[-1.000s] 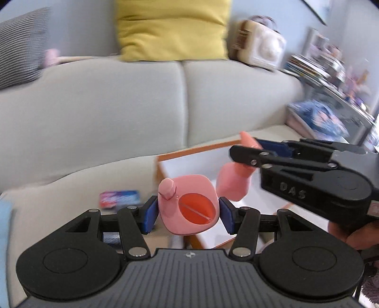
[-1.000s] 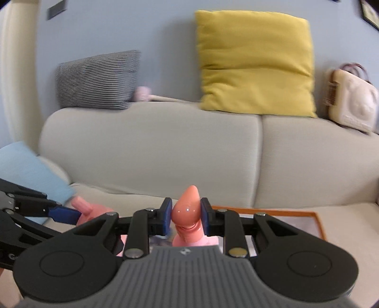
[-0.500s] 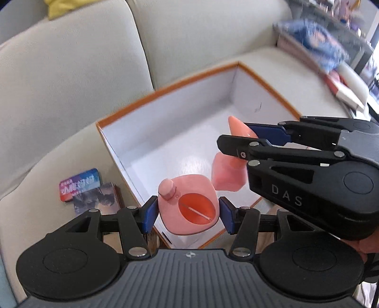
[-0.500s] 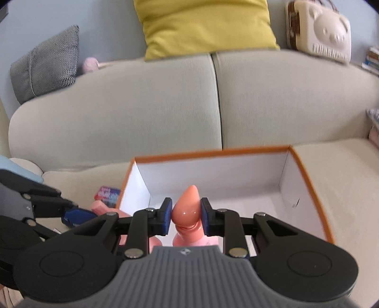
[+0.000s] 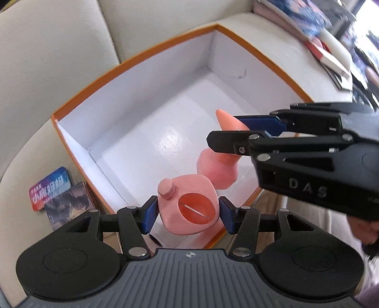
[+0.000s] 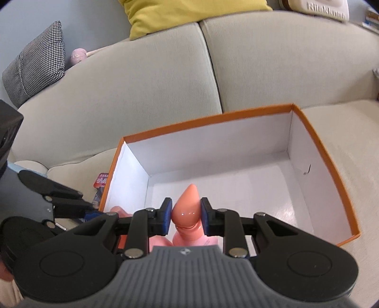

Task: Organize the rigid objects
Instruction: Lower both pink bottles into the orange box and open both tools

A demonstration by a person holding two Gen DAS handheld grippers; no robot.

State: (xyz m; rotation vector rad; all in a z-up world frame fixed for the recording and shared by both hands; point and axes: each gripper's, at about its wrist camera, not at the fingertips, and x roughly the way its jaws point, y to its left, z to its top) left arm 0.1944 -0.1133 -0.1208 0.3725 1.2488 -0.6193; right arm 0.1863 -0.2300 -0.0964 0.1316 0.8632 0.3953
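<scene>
My left gripper [image 5: 187, 213] is shut on a pink squarish bottle [image 5: 187, 208] with a small cap and a round orange face, held over the near edge of an open white box with an orange rim [image 5: 132, 61]. My right gripper [image 6: 185, 214] is shut on a pink bottle with a cone-shaped tip [image 6: 187, 208], held above the box's near left corner [image 6: 308, 125]. In the left wrist view the right gripper [image 5: 239, 132] comes in from the right, holding the cone bottle [image 5: 216, 165] just beyond the squarish one. The box floor is bare.
The box sits on a light grey sofa [image 6: 142, 83]. A red-and-blue card and a dark booklet [image 5: 54, 192] lie on the seat left of the box. A yellow cushion [image 6: 184, 14] and a checked cushion [image 6: 35, 66] lean at the back. Books [image 5: 331, 54] lie at the right.
Both grippers have tipped downward and moved over the box, each carrying its pink bottle. The box interior now fills both views. Neither grip has changed.
</scene>
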